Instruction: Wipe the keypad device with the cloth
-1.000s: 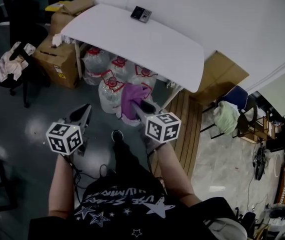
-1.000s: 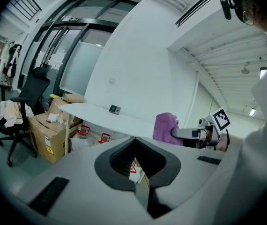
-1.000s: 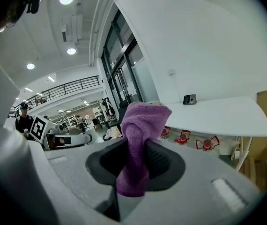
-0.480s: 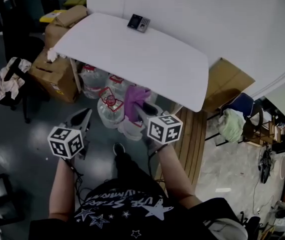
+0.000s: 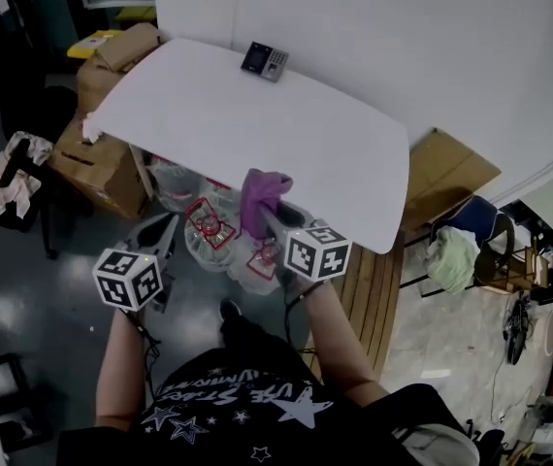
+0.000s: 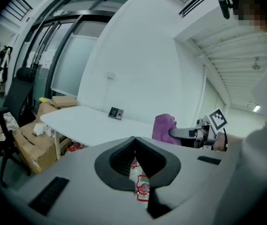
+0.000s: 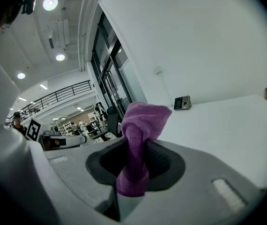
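The keypad device (image 5: pixel 265 61) is a small dark box at the far edge of the white table (image 5: pixel 286 139), against the wall; it also shows as the keypad device (image 6: pixel 116 113) and the keypad device (image 7: pixel 182 102). My right gripper (image 5: pixel 275 207) is shut on a purple cloth (image 5: pixel 261 194), bunched above the jaws, held just in front of the table's near edge. The purple cloth (image 7: pixel 140 139) hangs through the jaws. My left gripper (image 5: pixel 157 236) is lower left, off the table, jaws shut with nothing in them.
Several large water bottles (image 5: pixel 209 231) stand under the table. Cardboard boxes (image 5: pixel 112 76) sit at the table's left end. A chair with clothes (image 5: pixel 10 178) is at far left, and another chair with a cloth (image 5: pixel 456 250) at right.
The table and keypad device have come nearer in the head view as I move forward. The right gripper with the cloth has risen toward the table's near edge.
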Demonstrator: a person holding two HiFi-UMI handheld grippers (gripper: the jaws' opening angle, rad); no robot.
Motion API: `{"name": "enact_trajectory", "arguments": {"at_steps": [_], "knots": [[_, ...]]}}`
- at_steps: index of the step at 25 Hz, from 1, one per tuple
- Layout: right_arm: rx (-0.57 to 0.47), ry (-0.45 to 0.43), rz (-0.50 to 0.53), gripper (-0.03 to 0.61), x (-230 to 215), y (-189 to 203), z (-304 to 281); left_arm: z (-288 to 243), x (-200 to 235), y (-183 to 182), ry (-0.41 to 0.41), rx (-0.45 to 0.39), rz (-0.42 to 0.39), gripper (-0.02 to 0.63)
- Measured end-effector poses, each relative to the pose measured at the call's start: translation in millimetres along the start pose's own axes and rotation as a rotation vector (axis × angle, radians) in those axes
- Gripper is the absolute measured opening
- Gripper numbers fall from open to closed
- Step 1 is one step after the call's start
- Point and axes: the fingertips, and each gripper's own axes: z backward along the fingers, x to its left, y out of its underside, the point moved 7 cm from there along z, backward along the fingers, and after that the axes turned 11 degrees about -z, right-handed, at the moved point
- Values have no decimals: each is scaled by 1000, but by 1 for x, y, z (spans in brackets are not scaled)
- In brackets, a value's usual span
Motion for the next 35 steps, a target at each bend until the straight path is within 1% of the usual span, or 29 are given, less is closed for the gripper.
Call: {"name": "enact_trajectory", "arguments": {"at_steps": [5, 11, 14, 17, 20, 24, 28, 31, 35], "knots": [[2, -2, 1, 95, -25, -28, -37, -40, 26, -14, -6, 1, 2, 6], [23, -3, -14, 95, -54, -49, -77, -82, 57, -27, -21, 0, 16, 6], [15, -12, -50, 95, -62, -60, -94, -96, 69, -31, -21, 5, 22, 6], [14, -20, -49, 95, -66, -69, -108, -105, 80, -35, -29, 17, 26, 6], [14, -10, -53, 95, -72, -71, -116, -113, 87, -38, -23, 21, 22, 6], [9, 13, -66, 95, -81, -72, -122, -127, 98, -43, -1, 27, 8, 6], [-10, 44, -71, 95, -90, -78, -129, -147, 110, -52, 37, 27, -16, 6], [-30, 71, -72, 95, -94, -82, -135, -163, 121, -58, 80, 26, -35, 6], [-62, 136, -83, 95, -103, -89, -147, -195, 143, -67, 150, 22, -52, 6]]}}
